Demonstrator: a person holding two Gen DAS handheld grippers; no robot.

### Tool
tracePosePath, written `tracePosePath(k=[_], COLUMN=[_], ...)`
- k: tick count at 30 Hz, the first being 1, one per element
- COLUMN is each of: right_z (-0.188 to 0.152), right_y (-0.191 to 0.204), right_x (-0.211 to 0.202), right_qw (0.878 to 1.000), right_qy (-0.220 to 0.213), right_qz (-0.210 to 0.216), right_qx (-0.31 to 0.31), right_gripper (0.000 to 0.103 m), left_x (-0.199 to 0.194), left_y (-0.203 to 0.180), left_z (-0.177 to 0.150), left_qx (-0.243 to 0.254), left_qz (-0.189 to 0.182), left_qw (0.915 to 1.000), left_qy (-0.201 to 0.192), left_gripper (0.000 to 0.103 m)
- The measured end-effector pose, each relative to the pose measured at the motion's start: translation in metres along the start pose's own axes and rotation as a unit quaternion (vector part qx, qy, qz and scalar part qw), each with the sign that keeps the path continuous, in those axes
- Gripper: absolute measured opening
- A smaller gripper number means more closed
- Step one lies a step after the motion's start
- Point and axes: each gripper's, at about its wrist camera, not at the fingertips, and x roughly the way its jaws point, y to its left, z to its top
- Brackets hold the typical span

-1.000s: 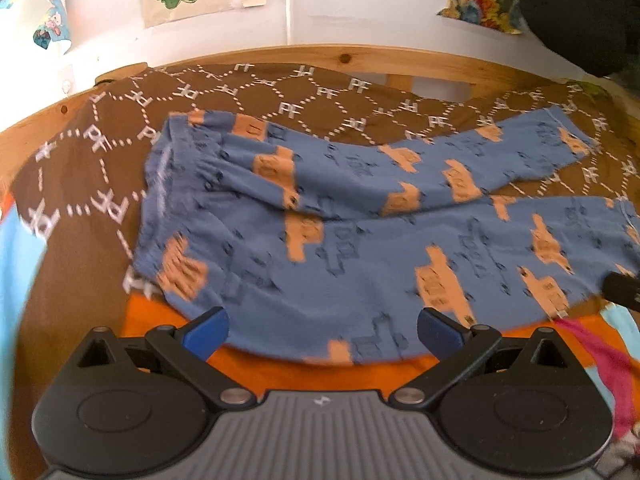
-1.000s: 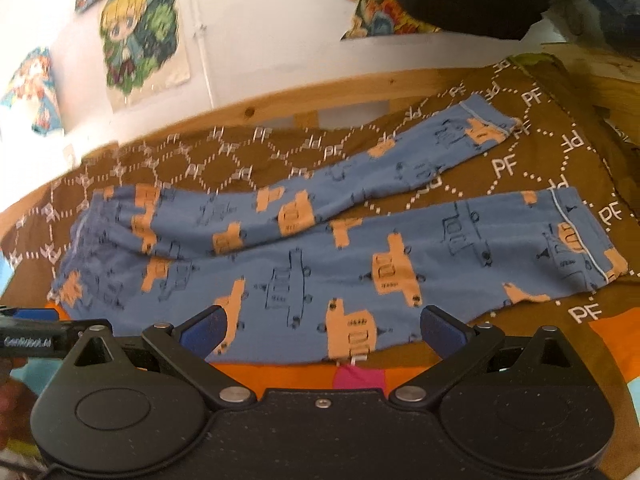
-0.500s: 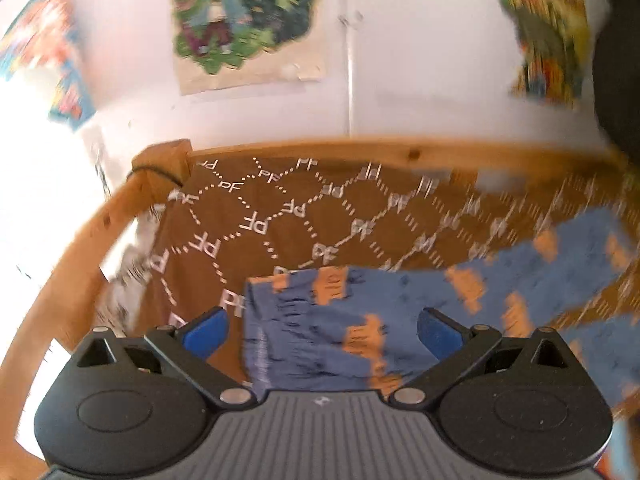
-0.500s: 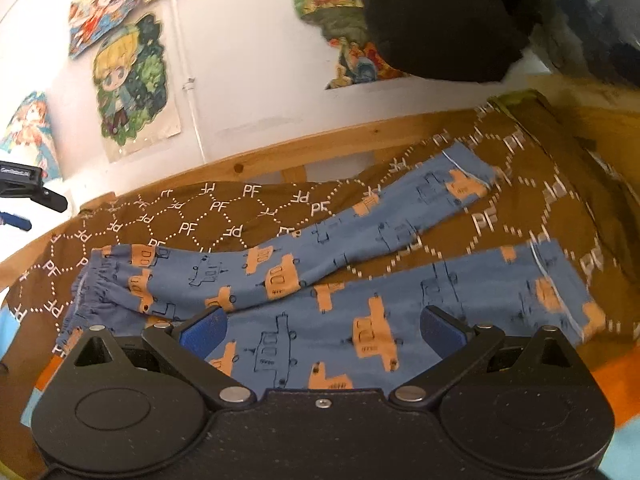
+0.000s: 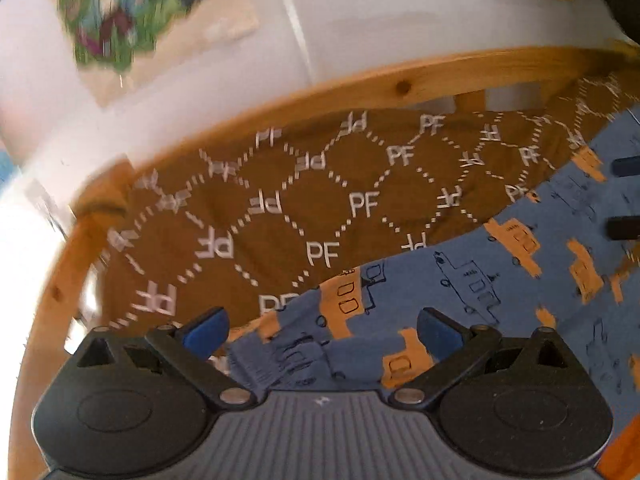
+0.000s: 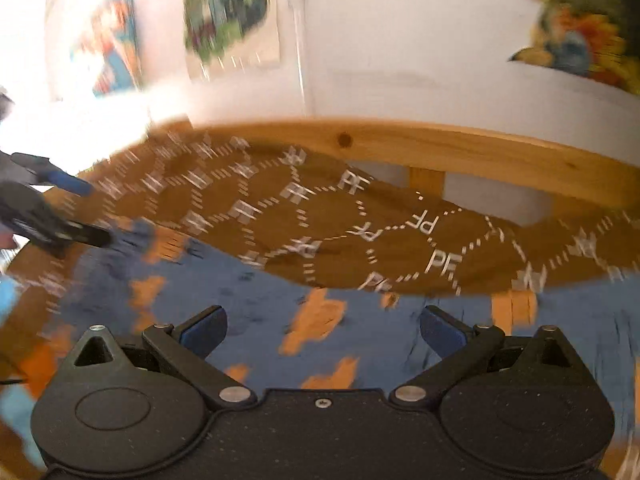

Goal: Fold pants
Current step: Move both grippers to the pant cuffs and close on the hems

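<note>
Brown PF-print bedspread [image 5: 304,208] carries the pants [image 5: 500,304], lying flat, no fold visible. My left gripper [image 5: 320,330] and right gripper [image 6: 322,330] gape empty over them; folding all ahead, I judge.

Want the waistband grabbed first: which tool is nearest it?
The left tool: the gathered waistband lies right between its open jaws. The right tool hangs over a flat leg instead.

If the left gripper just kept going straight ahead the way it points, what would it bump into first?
Probably the pants: the open left gripper points over their blue cloth, with the brown blanket beyond. Its height above them is unclear.
</note>
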Motion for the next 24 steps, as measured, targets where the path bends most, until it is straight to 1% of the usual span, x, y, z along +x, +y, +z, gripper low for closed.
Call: tracePosePath(k=[1,2,3,5,6,7,9,10,12,13,14,15,16,17,18,19,20,21,22,23,24], right_z=[0.005,0.008,0.012,0.017,0.019,0.018,0.019,0.018,0.017,0.016,0.016,0.014,0.013,0.013,0.012,0.011,0.011,0.010,0.009,0.010,0.010], right_y=[-0.002,-0.003,-0.005,-0.002,-0.001,0.001,0.006,0.007,0.009,0.010,0.009,0.008,0.007,0.005,0.002,-0.001,-0.002,-0.002,0.000,0.002,0.006], right_x=[0.018,0.033,0.050,0.075,0.084,0.090,0.100,0.103,0.105,0.107,0.111,0.114,0.117,0.120,0.123,0.125,0.126,0.127,0.125,0.125,0.125], right_qw=[1.000,0.999,0.999,0.995,0.992,0.988,0.978,0.972,0.965,0.962,0.960,0.958,0.958,0.959,0.961,0.965,0.967,0.969,0.969,0.968,0.967], right_qy=[0.011,0.020,0.031,0.053,0.062,0.067,0.080,0.085,0.090,0.093,0.096,0.100,0.107,0.114,0.120,0.124,0.126,0.126,0.124,0.123,0.123], right_qz=[-0.001,0.002,0.005,0.010,0.016,0.022,0.030,0.035,0.040,0.042,0.040,0.036,0.037,0.042,0.051,0.058,0.064,0.066,0.066,0.066,0.065], right_qx=[-0.014,-0.027,-0.044,-0.084,-0.112,-0.138,-0.192,-0.216,-0.244,-0.253,-0.261,-0.265,-0.264,-0.257,-0.243,-0.225,-0.211,-0.204,-0.205,-0.208,-0.212], right_gripper=[0.102,0.102,0.100,0.091,0.090,0.089,0.089,0.089,0.089,0.089,0.089,0.088,0.085,0.080,0.077,0.072,0.065,0.063,0.056,0.045,0.039], left_x=[0.010,0.019,0.026,0.039,0.046,0.053,0.065,0.070,0.079,0.082,0.084,0.086,0.088,0.091,0.093,0.094,0.094,0.094,0.093,0.090,0.087], left_y=[0.004,0.005,0.006,0.004,0.004,0.004,0.005,0.006,0.007,0.010,0.011,0.011,0.012,0.012,0.011,0.008,0.005,0.003,0.002,0.001,0.000], left_z=[0.003,0.008,0.011,0.016,0.018,0.020,0.022,0.022,0.021,0.019,0.017,0.015,0.014,0.012,0.010,0.008,0.006,0.005,0.004,0.004,0.004], left_qx=[-0.008,-0.004,0.010,0.055,0.078,0.100,0.133,0.144,0.153,0.151,0.143,0.136,0.131,0.132,0.139,0.148,0.158,0.162,0.161,0.157,0.149], left_qz=[-0.003,-0.003,-0.002,0.002,-0.004,-0.017,-0.049,-0.063,-0.087,-0.096,-0.103,-0.110,-0.118,-0.129,-0.135,-0.135,-0.130,-0.128,-0.125,-0.121,-0.113], left_qw=[0.9999,0.9999,0.9999,0.9984,0.9969,0.9949,0.9898,0.9874,0.9838,0.9829,0.9834,0.9840,0.9835,0.9819,0.9799,0.9785,0.9776,0.9775,0.9780,0.9794,0.9818], left_qy=[0.009,0.012,0.007,-0.009,-0.008,-0.003,0.011,0.018,0.034,0.042,0.040,0.037,0.039,0.043,0.048,0.051,0.049,0.046,0.043,0.040,0.033], left_gripper=[0.094,0.092,0.090,0.089,0.088,0.082,0.076,0.068,0.059,0.058,0.057,0.052,0.043,0.037,0.023,0.013,0.011,0.007,0.004,0.004,0.003])
